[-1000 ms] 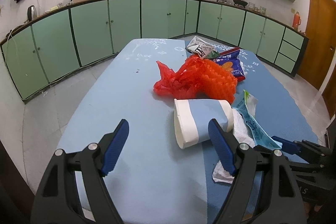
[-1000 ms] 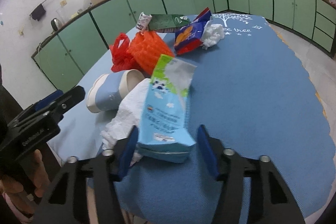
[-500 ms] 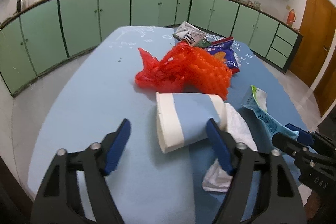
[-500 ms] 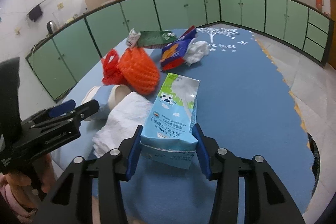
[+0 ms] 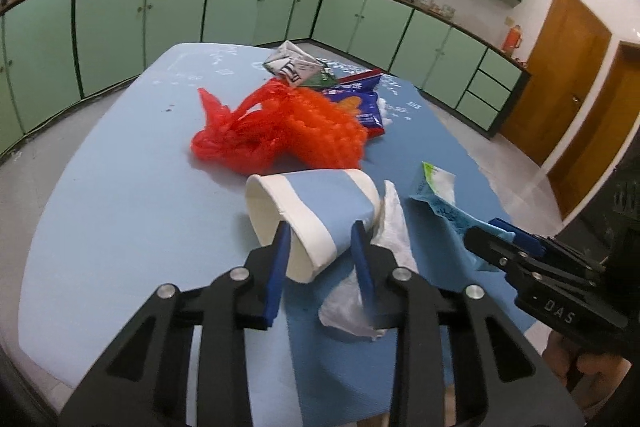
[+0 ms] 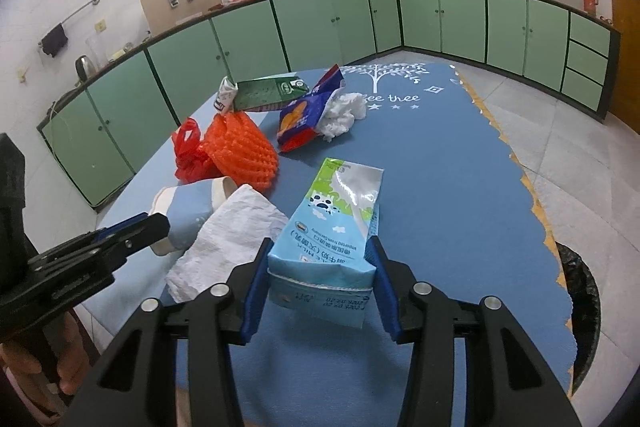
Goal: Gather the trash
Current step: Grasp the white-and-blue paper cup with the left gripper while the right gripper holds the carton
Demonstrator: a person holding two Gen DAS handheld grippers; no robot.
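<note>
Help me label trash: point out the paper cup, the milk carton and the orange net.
paper cup (image 5: 320,205), left wrist view, blue side wall
milk carton (image 6: 332,227), right wrist view, printed front
orange net (image 6: 240,151), right wrist view, mesh middle

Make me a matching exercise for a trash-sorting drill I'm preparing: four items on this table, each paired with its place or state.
Items:
1. paper cup
2. milk carton
3. orange net bag
4. crumpled tissue

States:
A. lying against the blue snack bag
B. between the right gripper's pads
C. on its side, left gripper closing around it
D. heaped behind the cup

Pairs: 1-C, 2-B, 3-D, 4-A
</note>
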